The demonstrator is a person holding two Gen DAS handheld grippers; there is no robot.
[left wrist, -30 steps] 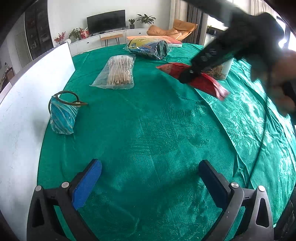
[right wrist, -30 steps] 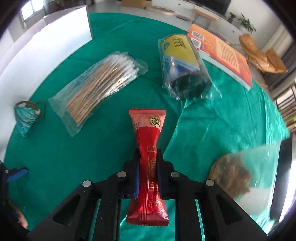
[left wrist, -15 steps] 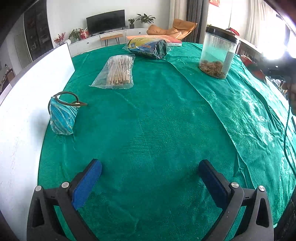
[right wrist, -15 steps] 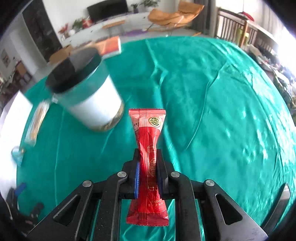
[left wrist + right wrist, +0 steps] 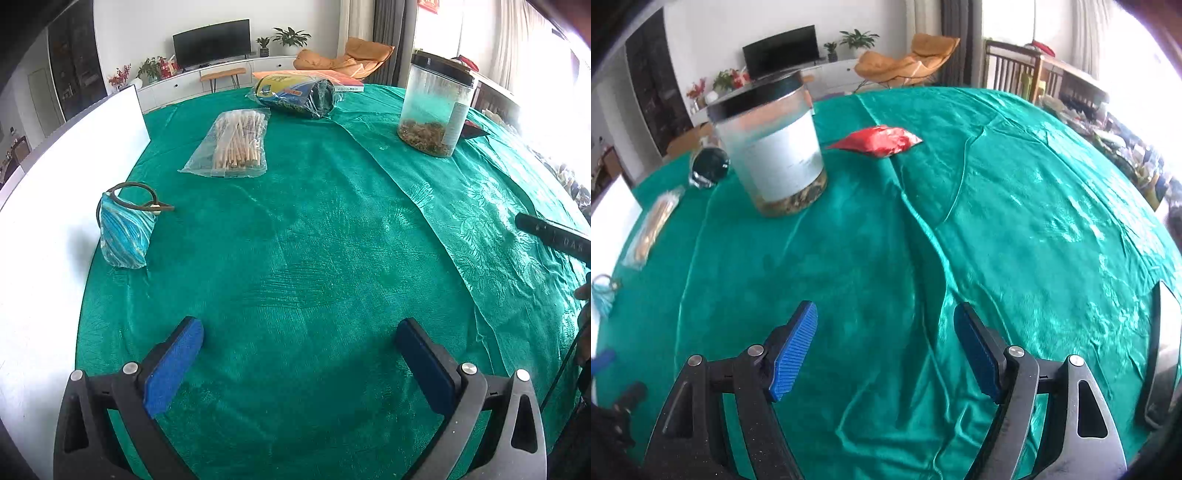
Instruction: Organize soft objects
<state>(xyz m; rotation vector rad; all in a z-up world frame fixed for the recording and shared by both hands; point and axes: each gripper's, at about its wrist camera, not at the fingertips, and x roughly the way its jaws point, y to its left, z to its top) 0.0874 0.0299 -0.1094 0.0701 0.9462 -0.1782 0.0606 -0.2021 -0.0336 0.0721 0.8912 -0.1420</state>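
Lying on the green tablecloth (image 5: 1015, 206), the red snack packet (image 5: 877, 141) rests just beyond and to the right of the clear jar (image 5: 772, 147), close to it but apart from both tools. The right gripper (image 5: 885, 352) hovers over bare cloth well short of the packet, its blue-padded fingers (image 5: 794, 354) spread wide with nothing between them. The jar stands upright with a black lid and a white label, and holds a shallow layer of brownish pieces at its bottom.

From the left wrist view, the left gripper (image 5: 299, 363) also has its jaws wide apart and empty above the cloth. Ahead of it and to the left, a small blue striped pouch (image 5: 123, 236) with a dark looped cord sits near the white board (image 5: 44, 206) that borders the table edge. Farther back lies a clear bag of cotton swabs (image 5: 236, 144), flat on the cloth, and beyond that a plastic-wrapped roll with a yellow and blue label (image 5: 295, 96), lying on its side. An orange book (image 5: 325, 75) lies behind the roll at the far edge. The jar (image 5: 436, 107) stands to the right of the roll, with only a corner of the red packet (image 5: 474, 130) showing past its right side.
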